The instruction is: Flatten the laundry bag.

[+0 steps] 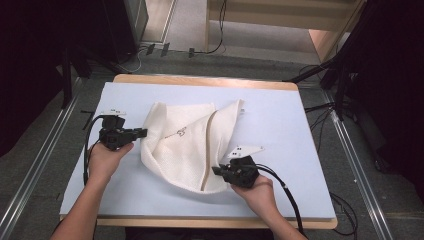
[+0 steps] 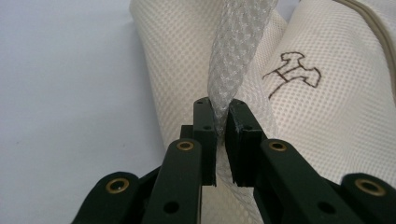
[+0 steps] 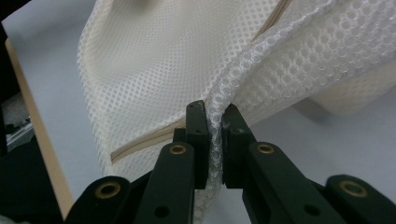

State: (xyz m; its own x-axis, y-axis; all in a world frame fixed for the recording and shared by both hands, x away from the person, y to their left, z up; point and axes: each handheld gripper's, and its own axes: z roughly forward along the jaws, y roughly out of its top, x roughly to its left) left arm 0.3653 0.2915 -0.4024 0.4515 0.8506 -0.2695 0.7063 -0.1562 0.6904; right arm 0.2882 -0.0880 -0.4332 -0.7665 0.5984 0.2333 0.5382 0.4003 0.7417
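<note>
High view: bag (image 1: pixel 185 145) of white mesh lies mid-table (image 1: pixel 280 130); you hold it by opposite edges, likely to fold it.
Left gripper view: your left gripper (image 2: pixel 221 122) pinches mesh beside the embroidered mark (image 2: pixel 293 73).
Right gripper view: your right gripper (image 3: pixel 214 122) clamps mesh near the zip (image 3: pixel 140 142).

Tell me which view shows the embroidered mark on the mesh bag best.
The left gripper view: the brown outline mark sits close and sharp on the mesh bag, right of the left tool clamping a fold. The high view shows it only as a tiny squiggle. The right gripper view gives mesh and the zipper seam.
</note>
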